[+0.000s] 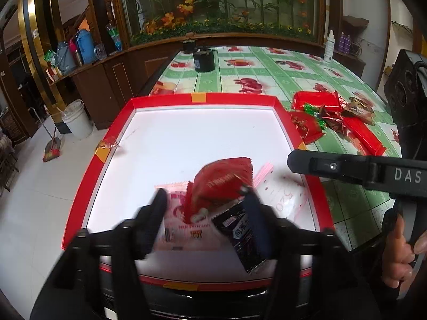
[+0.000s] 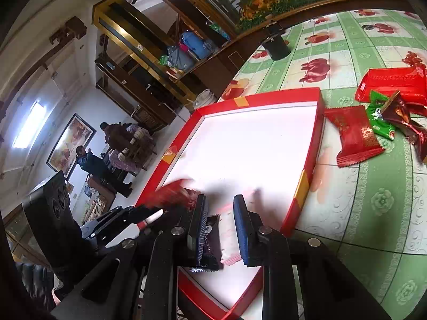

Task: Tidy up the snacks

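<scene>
The counter (image 1: pixel 267 77), spread with a green and white checked cloth printed with red fruit, carries everything; on it, at its near left edge, sits the shallow rectangular red-walled box with a white floor (image 1: pixel 232 98), patched with orange tape at its wall seams; to the right of that box, on the cloth, lies the loose heap of foil snack packets (image 1: pixel 336 117), mostly red with one green and some dark brown, the nearest flat red packet (image 2: pixel 355 136) just beside the box's right wall; inside the box, at its near end, the sorted snacks lie together: a pale pink and white printed packet (image 1: pixel 176 218) flat on the white floor, a white packet with pink dots (image 1: pixel 283 194) to its right, a black packet with white lettering (image 1: pixel 240 234) overlapping them, and above these a crinkled red foil packet (image 1: pixel 218 184), blurred; the left gripper (image 1: pixel 205 200) hangs over this cluster with its fingers spread apart, the red packet between their tips but not pinched, whether it touches either pad being lost in the blur; the right gripper (image 2: pixel 220 208) reaches in from the box's right side over the same near end, its fingers standing a modest gap apart, clamping nothing, with the black packet and the white dotted one lying on the floor below and between them.
</scene>
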